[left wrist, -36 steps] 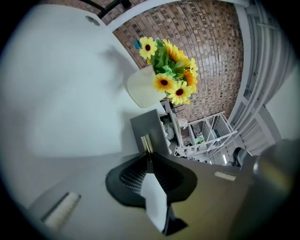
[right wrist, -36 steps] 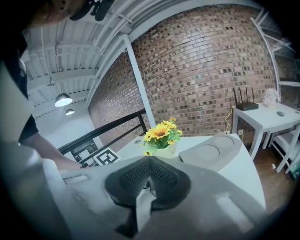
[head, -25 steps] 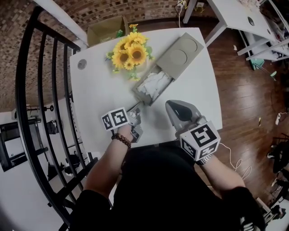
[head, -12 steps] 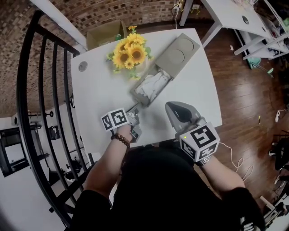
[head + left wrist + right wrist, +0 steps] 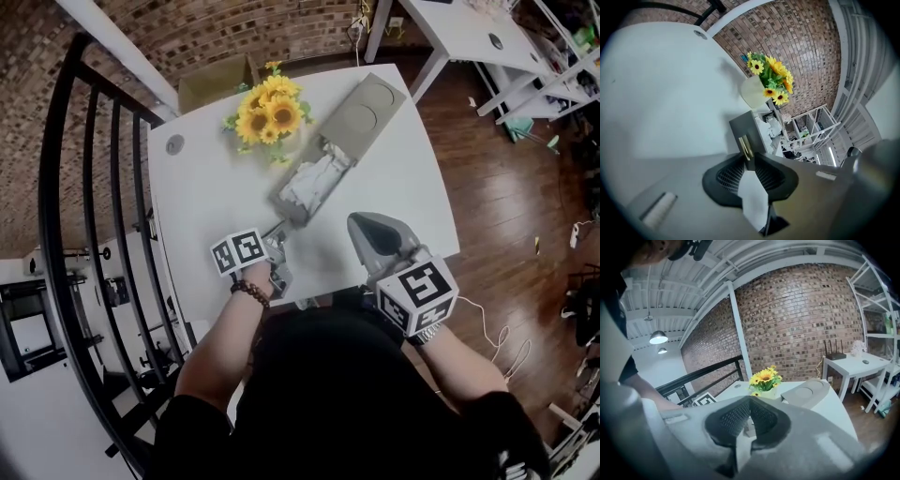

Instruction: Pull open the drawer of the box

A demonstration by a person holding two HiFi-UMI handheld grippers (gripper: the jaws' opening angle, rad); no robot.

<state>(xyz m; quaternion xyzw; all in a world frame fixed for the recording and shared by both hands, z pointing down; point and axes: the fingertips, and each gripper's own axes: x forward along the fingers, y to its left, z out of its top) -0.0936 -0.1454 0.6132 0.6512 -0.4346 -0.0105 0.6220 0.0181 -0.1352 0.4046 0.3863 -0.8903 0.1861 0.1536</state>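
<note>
- The left gripper [image 5: 746,157] has its fingers clenched on the thin gold handle [image 5: 745,146] of the drawer [image 5: 746,127], with the handle pinched between the two dark pads.
- Straight ahead of those fingers, the grey drawer [image 5: 314,184] stands pulled out of its flat grey box [image 5: 362,116]. Crumpled white material [image 5: 318,172] lies inside it.
- Beyond the fingers and to their left, a bunch of sunflowers [image 5: 266,106] in a pale vase stands just beside the drawer on the white table [image 5: 202,192].
- The right gripper [image 5: 367,230] is held over the table's near edge, its fingers [image 5: 733,417] drawn together with nothing gripped between them.
- The box and the flowers lie well ahead of the right fingers and apart from them.
- The left gripper [image 5: 279,234] sits to the left of the right fingers, at the drawer's front end.
</note>
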